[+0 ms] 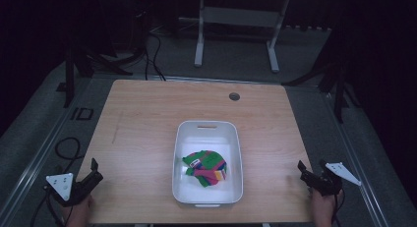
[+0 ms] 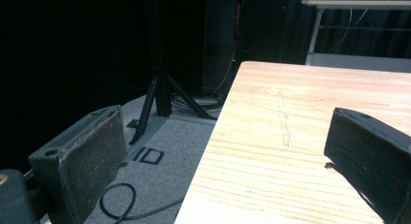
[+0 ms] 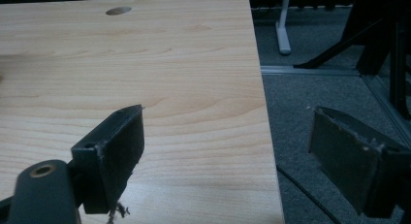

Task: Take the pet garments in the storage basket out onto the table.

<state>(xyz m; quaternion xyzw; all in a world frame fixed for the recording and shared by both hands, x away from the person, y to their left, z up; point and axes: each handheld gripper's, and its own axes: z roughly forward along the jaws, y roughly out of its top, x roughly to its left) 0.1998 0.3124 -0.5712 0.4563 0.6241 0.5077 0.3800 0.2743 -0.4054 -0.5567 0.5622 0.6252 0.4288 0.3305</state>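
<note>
— From the high view, where's the cloth?

— A bundle of green, pink and yellow cloth [image 1: 206, 167] lies in the white bin [image 1: 181, 153] at the middle of the wooden table [image 1: 142, 124]. The left gripper [image 1: 93, 171] sits at the near left corner, the right gripper [image 1: 302, 170] at the near right edge — both well apart from the bin, both empty.

— And the left gripper view?

— Its jaws stand wide apart, one over the grey floor [image 2: 165, 136], one over the table's edge; nothing between them.

— The right gripper view?

— Jaws spread too — one above the wood, the other past the edge, near a cable hole [image 3: 118, 10] farther off.
</note>
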